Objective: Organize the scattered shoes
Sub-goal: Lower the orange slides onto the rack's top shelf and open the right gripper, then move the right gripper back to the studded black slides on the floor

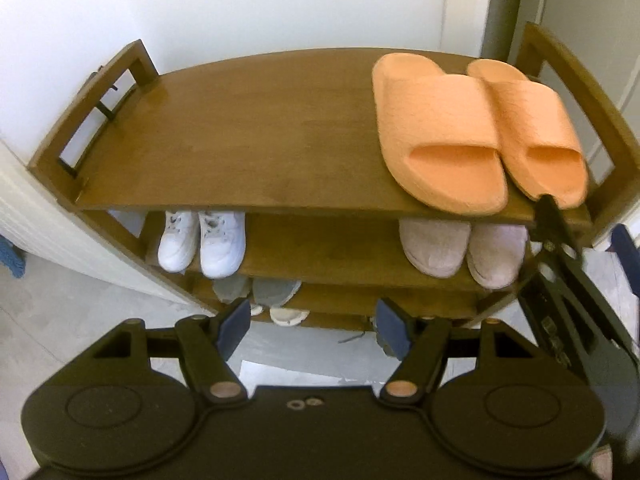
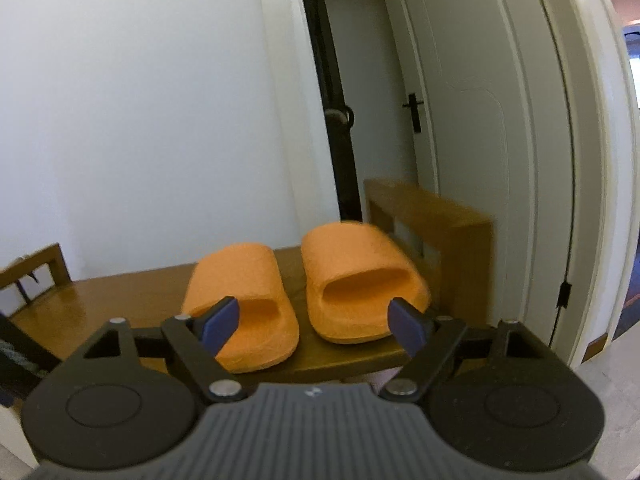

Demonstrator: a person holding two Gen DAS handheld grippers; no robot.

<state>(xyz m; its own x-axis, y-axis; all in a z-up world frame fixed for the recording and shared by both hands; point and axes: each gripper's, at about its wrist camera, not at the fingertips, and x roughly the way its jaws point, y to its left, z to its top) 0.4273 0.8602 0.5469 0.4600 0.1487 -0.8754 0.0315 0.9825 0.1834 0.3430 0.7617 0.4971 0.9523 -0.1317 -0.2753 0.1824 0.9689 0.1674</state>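
The left gripper (image 1: 314, 330) angles steeply down before the shoe rack (image 1: 248, 152), jaws wide, nothing between them. The right gripper (image 2: 316, 324) points almost level at the rack's right end, jaws wide, empty. Both orange slippers (image 2: 296, 292) sit side by side on the top shelf's right end.

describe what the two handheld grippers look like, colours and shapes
Both are alike: the left gripper and right gripper have black plastic bodies with two large round discs, angled black link arms joined by metal pivot pins, and flat dark blue pads on the fingers. The right gripper's housing is ribbed grey with a small white mark; the left one's housing is plain black with two small screws. No sleeves or cables show clearly.
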